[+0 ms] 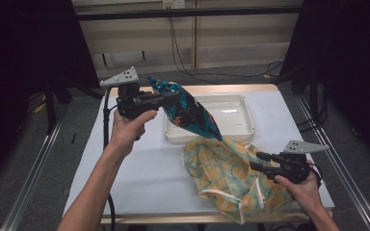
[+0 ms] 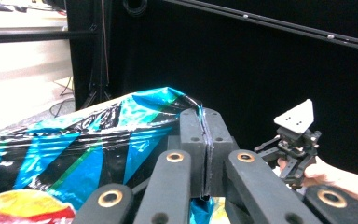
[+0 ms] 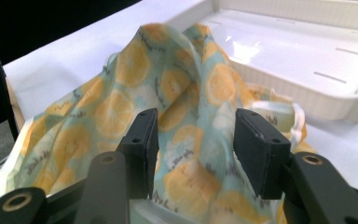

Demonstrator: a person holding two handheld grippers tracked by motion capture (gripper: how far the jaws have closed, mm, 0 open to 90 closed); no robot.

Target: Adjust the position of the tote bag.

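A shiny blue snack bag [image 1: 191,114] hangs slanted in the air over the left end of the white tray [image 1: 233,109], its lower tip reaching down to the mouth of the lemon-print cloth bag [image 1: 226,173]. My left gripper [image 1: 175,97] is shut on the snack bag's upper edge; in the left gripper view the jaws [image 2: 205,128] pinch the foil of the snack bag [image 2: 98,144]. My right gripper [image 1: 258,161] sits at the cloth bag's right side. Its jaws [image 3: 198,140] stand open, with a fold of the cloth bag [image 3: 177,93] rising between them.
The white table [image 1: 139,163] carries the tray at its far middle, seen close in the right gripper view as the tray [image 3: 298,51]. Dark curtains stand on both sides. The right hand's gripper [image 2: 298,149] shows far off in the left gripper view.
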